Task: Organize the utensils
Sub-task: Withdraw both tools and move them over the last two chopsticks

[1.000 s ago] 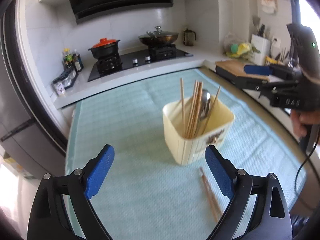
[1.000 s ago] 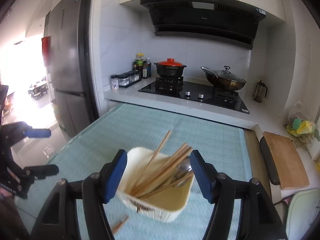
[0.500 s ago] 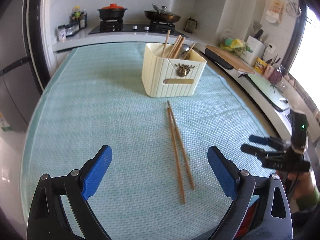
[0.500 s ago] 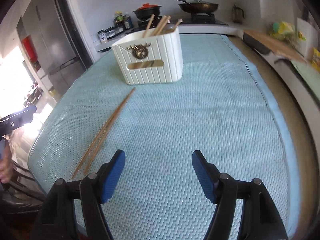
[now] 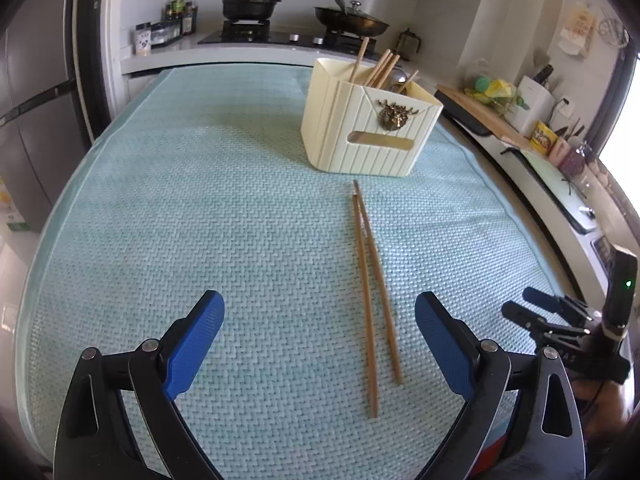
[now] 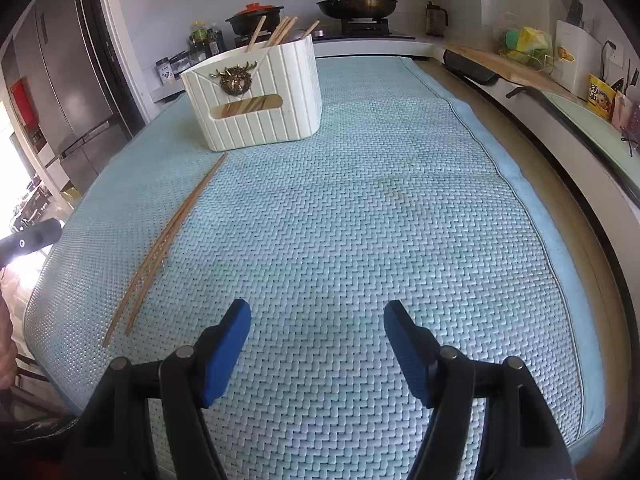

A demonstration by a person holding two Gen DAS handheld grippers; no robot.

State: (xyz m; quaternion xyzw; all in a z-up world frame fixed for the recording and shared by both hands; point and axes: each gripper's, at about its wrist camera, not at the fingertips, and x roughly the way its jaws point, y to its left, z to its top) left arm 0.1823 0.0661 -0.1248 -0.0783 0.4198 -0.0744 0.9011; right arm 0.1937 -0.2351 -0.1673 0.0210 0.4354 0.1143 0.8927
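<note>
Two loose chopsticks (image 5: 370, 300) lie lengthwise toward the holder (image 5: 370, 132), just ahead of the left gripper (image 5: 320, 344), jaws wide, empty; right gripper (image 6: 316, 344) likewise, farther off.

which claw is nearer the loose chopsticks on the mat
Left. The left claw opens right over the near ends of the loose chopsticks; the right claw sits off to their side, over bare mat.

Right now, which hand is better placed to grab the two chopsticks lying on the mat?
Left, probably. The left hand-held gripper is open with the loose chopsticks lying just ahead between its fingers. The right hand-held gripper faces bare mat; the chopsticks lie off to its side.
</note>
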